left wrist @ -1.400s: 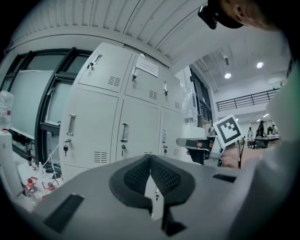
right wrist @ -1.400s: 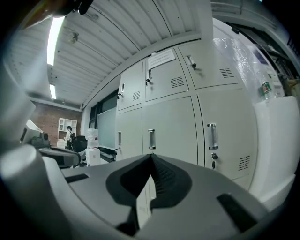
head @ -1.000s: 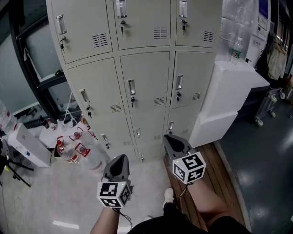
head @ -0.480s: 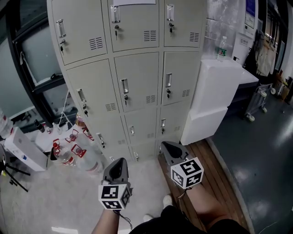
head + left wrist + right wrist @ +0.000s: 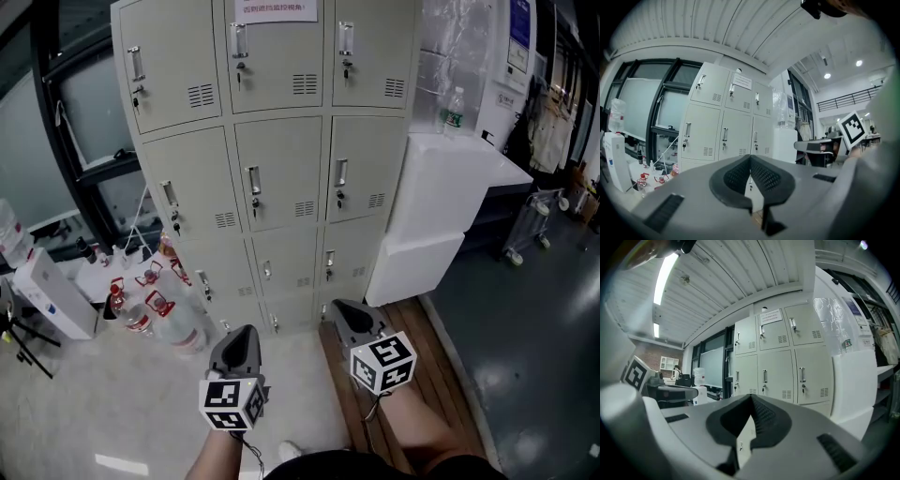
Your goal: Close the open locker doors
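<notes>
Facing locker doors, apparently all flush; left hand-held gripper and right hand-held gripper held low, well apart from them, jaws together, empty, nothing left to push.

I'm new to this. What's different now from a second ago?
The head view has swung up and back a little: the lockers sit more upright in frame, and a paper notice on the top middle door now shows. Nothing was grabbed or released. The left gripper and right gripper stay shut, empty and held low; every visible door stays closed.
</notes>
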Available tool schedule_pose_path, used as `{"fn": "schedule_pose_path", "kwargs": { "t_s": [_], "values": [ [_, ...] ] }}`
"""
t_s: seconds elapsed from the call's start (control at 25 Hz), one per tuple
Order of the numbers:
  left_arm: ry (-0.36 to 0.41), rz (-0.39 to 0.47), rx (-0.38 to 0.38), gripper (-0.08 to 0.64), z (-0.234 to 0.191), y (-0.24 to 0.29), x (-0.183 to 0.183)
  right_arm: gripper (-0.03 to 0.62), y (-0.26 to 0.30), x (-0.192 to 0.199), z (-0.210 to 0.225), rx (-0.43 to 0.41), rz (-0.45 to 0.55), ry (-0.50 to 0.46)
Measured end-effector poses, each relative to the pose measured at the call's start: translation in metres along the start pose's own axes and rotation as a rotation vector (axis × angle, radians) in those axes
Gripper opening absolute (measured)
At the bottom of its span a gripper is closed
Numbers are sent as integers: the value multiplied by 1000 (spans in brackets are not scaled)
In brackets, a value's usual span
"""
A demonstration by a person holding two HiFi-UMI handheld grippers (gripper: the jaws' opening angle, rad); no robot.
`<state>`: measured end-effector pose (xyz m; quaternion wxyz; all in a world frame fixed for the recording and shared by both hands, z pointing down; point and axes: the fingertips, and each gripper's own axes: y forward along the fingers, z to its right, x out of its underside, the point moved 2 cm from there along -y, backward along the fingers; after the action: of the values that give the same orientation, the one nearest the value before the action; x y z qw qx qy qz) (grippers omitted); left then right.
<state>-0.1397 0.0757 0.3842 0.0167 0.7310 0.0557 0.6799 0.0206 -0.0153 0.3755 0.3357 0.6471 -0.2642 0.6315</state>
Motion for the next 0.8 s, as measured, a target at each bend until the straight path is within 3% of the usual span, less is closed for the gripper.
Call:
{"fn": "schedule_pose_path", "kwargs": {
  "t_s": [0.44, 0.8],
  "values": [
    [11, -25, -70, 5, 92, -10, 14, 1, -70, 12, 46, -85, 15, 15],
    [14, -39, -101, 5, 140, -12, 30, 0, -100, 26, 68, -136, 14, 20]
  ]
}}
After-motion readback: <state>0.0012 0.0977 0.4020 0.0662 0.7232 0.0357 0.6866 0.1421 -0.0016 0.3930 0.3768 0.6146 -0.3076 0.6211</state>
